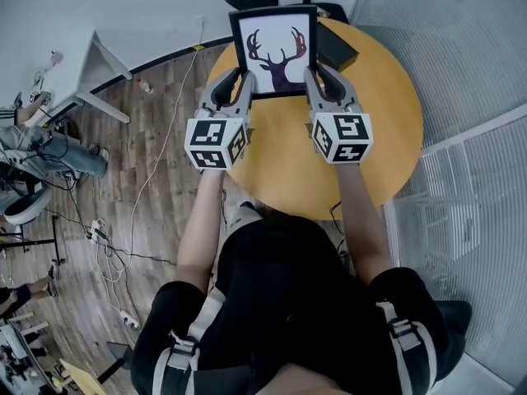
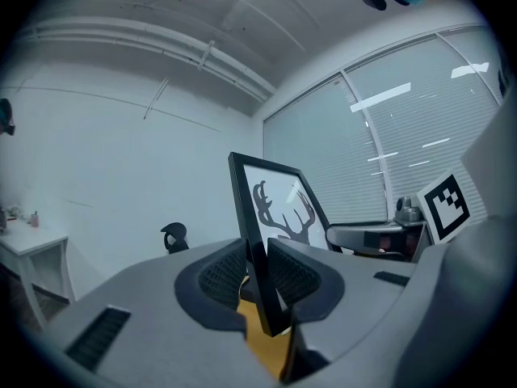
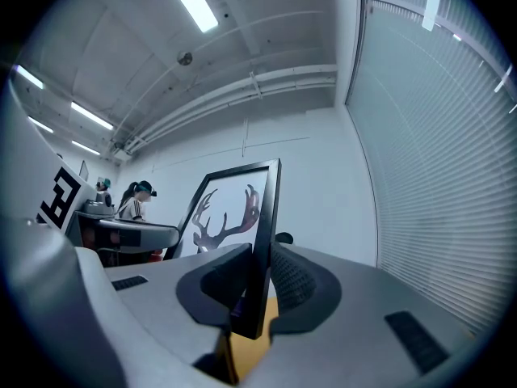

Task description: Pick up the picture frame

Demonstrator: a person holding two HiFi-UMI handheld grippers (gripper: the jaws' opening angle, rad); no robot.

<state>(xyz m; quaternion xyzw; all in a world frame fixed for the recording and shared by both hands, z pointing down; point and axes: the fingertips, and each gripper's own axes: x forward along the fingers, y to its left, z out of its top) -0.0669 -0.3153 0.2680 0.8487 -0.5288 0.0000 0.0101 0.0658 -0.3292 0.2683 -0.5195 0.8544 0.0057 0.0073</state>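
Fingers (image 2: 220,275) of the left gripper (image 1: 237,79) and right gripper (image 1: 319,74), a little apart, pinch the picture frame's (image 1: 274,49) sides, hiding its lower corners.

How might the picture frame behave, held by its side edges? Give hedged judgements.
Probably stiff: the picture frame spans flat between the left gripper and right gripper. Its thin edges could slip or pivot. Possibly fragile if glazed.

A round yellow table (image 1: 387,138) stands on a brown wood floor (image 1: 156,130). A white desk (image 1: 86,60) is near the white wall (image 1: 123,6). Blinds (image 3: 436,136) cover the big windows (image 2: 404,136). Long lights (image 3: 196,2) shine above.
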